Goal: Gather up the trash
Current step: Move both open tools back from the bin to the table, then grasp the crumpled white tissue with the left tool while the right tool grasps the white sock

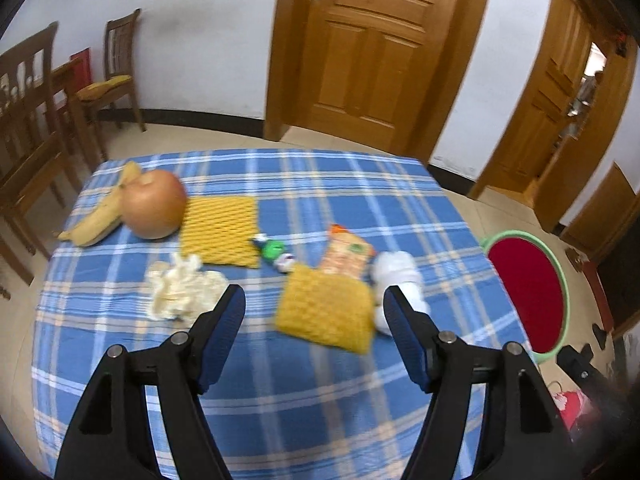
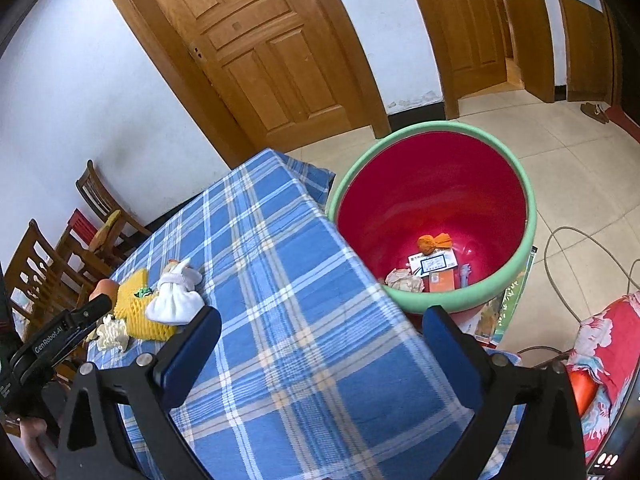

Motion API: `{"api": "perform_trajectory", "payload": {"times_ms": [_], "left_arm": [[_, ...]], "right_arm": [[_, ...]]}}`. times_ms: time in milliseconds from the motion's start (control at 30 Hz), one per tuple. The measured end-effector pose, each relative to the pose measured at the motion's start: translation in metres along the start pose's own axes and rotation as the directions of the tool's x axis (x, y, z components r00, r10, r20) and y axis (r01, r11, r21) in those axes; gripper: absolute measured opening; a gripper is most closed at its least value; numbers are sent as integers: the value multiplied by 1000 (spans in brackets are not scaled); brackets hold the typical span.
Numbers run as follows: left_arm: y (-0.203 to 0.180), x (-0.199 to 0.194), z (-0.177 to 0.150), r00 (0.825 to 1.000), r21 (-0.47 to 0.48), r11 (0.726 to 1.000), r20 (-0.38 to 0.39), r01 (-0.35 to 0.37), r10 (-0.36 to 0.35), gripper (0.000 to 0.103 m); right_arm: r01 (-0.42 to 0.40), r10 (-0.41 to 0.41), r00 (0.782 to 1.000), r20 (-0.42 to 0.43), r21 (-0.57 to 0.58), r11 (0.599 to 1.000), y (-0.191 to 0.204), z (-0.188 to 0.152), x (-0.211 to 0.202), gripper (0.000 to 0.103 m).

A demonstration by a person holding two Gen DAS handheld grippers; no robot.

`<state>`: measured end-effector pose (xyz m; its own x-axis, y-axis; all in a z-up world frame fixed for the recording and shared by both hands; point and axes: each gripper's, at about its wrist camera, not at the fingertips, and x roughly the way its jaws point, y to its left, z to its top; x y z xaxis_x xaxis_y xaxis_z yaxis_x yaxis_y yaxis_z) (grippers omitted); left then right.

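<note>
Both black two-finger grippers, left (image 1: 314, 304) and right (image 2: 320, 324), gape empty above the blue plaid tablecloth (image 1: 280, 400). Red green-rimmed bin (image 2: 532, 208) holds some scraps (partly done); yellow foam nets (image 1: 326, 310), crumpled tissue (image 1: 180, 286), banana peel (image 1: 100, 216) remain.

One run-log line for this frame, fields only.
left gripper: open, over table | right gripper: open, empty, near bin | yellow foam net: on table | bin: some trash inside
</note>
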<state>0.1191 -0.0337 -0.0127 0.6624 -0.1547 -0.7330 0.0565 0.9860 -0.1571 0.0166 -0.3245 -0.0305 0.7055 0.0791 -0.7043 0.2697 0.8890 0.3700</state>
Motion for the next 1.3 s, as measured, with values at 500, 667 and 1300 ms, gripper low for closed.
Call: {"api": "perform_trajectory", "payload": {"times_ms": [500,667,1300], "left_arm": [[68,23,-5,992,-91,988,-14,-128,127,75],[80,37,-7,991,-117,985,-44,-129,125,75],[90,60,-17,992,-131,987,-97,-93,80,75]], "right_arm": [[5,-8,999,-32,-87,996,42,-3,19,103],[9,-14,999,-37,-127,992,61,-1,28,103],[-61,32,994,-109,-280,958,140,-6,89,103]]}}
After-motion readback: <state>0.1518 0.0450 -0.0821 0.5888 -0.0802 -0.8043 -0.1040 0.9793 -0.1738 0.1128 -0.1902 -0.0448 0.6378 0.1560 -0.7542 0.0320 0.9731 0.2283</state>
